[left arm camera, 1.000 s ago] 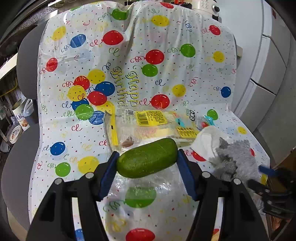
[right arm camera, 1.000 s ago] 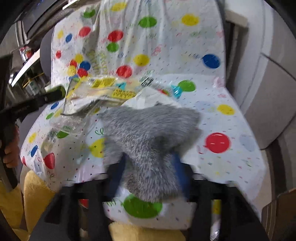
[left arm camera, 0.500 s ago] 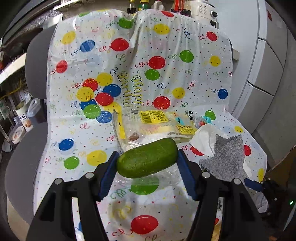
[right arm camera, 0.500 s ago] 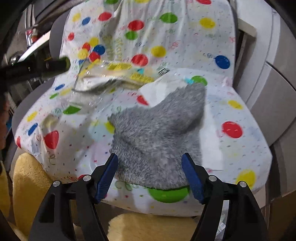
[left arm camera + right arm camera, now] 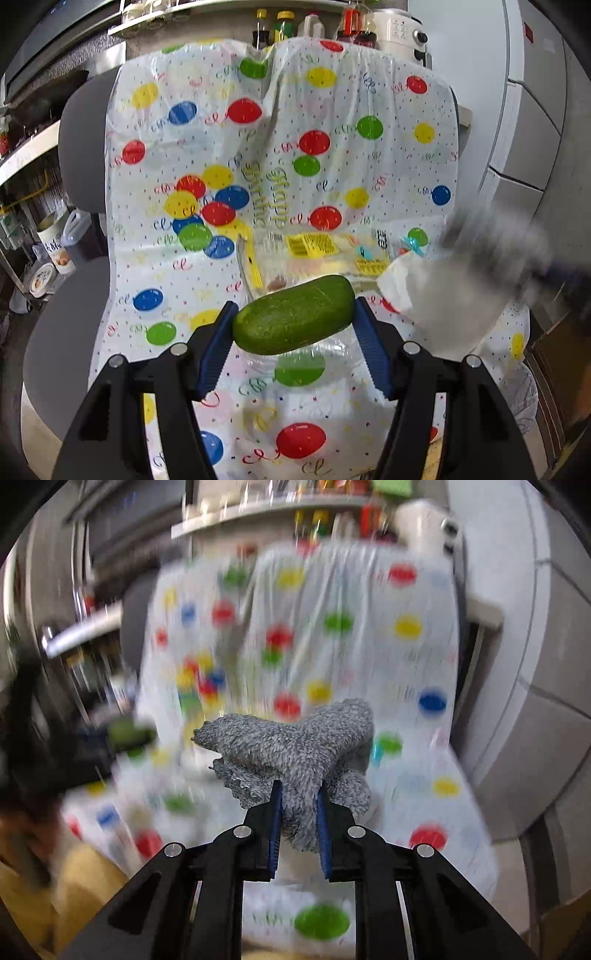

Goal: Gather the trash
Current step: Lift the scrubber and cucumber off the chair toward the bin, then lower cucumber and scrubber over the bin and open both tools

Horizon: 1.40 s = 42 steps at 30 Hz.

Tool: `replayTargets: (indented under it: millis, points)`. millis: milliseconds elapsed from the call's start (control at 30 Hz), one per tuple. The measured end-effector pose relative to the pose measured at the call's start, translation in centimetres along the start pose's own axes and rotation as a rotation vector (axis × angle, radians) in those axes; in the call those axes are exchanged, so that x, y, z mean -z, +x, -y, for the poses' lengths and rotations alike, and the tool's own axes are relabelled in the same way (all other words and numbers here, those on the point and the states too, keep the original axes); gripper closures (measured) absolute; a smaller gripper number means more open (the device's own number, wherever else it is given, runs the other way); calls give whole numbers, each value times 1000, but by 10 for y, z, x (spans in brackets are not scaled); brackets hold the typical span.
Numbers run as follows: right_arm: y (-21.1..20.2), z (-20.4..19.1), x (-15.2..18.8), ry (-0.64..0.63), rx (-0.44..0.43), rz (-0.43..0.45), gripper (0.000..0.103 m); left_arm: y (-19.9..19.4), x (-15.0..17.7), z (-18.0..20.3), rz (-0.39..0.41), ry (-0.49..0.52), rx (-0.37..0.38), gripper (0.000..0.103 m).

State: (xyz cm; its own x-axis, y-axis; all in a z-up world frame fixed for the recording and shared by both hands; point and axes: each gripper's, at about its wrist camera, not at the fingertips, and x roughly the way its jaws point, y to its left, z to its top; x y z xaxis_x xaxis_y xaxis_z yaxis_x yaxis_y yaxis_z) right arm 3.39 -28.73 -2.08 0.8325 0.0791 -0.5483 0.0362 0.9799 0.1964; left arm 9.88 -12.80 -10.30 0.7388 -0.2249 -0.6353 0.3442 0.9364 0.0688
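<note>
left gripper (image 5: 293,321) fingers clamp a green avocado (image 5: 293,319); right gripper (image 5: 298,801) fingers closing on grey cloth (image 5: 295,746).

A grey padded chair (image 5: 83,147) stands draped in a white plastic party cover (image 5: 332,122) printed with red, blue, yellow and green balloons and the words "Happy Birthday". Behind its back, a shelf (image 5: 207,7) carries a row of bottles (image 5: 284,24) and a white appliance (image 5: 400,31) with a black knob. Pale grey cabinet fronts (image 5: 532,122) with dark seams fill the right side. At left, a light counter edge (image 5: 26,155) runs over cluttered storage holding a printed canister (image 5: 55,247) and a translucent jug (image 5: 77,225). The light is even and bright.
</note>
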Motion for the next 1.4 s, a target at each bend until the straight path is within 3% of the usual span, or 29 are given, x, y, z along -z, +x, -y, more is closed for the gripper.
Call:
replayTargets:
  millis: [133,300,400,500,600,867,1200,1400]
  points:
    - [-33,18,-46,72,-68,97,84,-6,-8,3,21,2,-3,41]
    - [-55,17,-60,64,-72,131,82,-9,-10,11,29,18,8,41]
    - [-55,9,-52,-9,48,130,84,-8,-8,17,24,27,18,41]
    - [-55,12,-38,-37,108,126,84,-7,-5,28,24,51,41,41]
    - [-60,22,-15,-39,177,126,84,-6,-2,45,28,75,82,41]
    - [-100,83,66,99,357,100,84,-6,18,125,52,183,254,41]
    - [-175,155,190,355,603,-15,84,-15,80,277,28,395,575,41]
    - [-183,185,253,478,654,-106,84,1,121,359,-55,518,699,41]
